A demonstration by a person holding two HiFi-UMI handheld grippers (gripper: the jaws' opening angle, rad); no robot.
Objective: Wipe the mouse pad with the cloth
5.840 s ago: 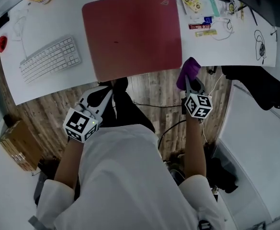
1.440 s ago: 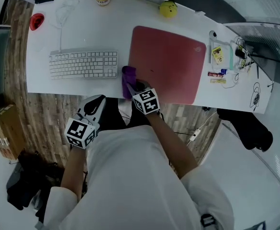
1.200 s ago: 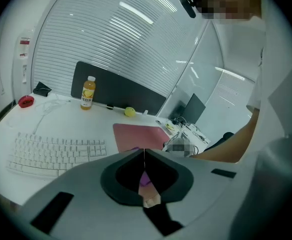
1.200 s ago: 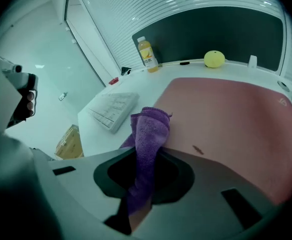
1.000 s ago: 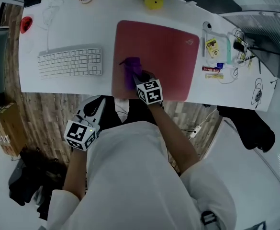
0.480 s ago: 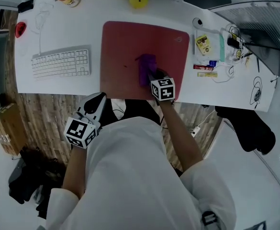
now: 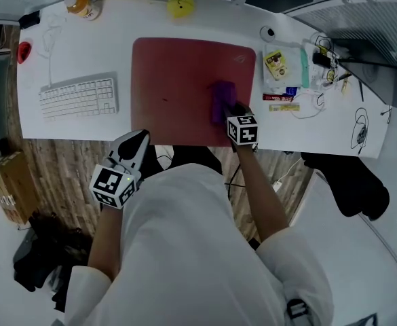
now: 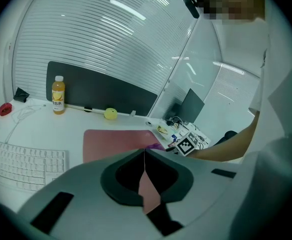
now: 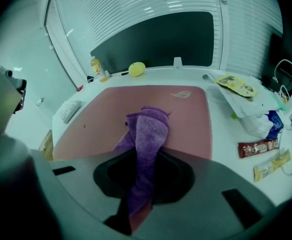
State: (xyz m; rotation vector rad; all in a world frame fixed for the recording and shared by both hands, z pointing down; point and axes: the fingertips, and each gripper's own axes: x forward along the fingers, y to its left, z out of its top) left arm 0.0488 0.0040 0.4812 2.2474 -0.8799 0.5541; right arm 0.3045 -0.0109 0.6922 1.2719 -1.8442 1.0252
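A white desk [image 7: 320,131] stands before a slatted wall, above a wood-patterned floor. The mouse pad [image 7: 178,80] lies flat at the desk's middle, its near edge along the desk's front edge, with a keyboard [image 7: 78,97] to its left and some snack packets [image 7: 283,97] just beside its right edge.

The right gripper [image 7: 231,114] is clamped on the purple cloth [image 7: 220,100] and presses it to the near right part of the pad. The left gripper [image 7: 138,140] hangs below the desk edge, off the pad, with its jaws together on nothing.

Risks, as judged from this position:
- The pad is not held down by anything, so a firm stroke may drag it across the smooth desk.
- A stroke carried past the right edge would likely sweep into the packets.
- The cloth is pinched in one narrow fold, so it could pull free under friction.

The pad is dull red, rectangular and round-cornered, with a faint logo in the far right corner and a small dark speck [image 7: 164,100] left of centre. The cloth is nubbly, bunched and draped forward from the jaws.
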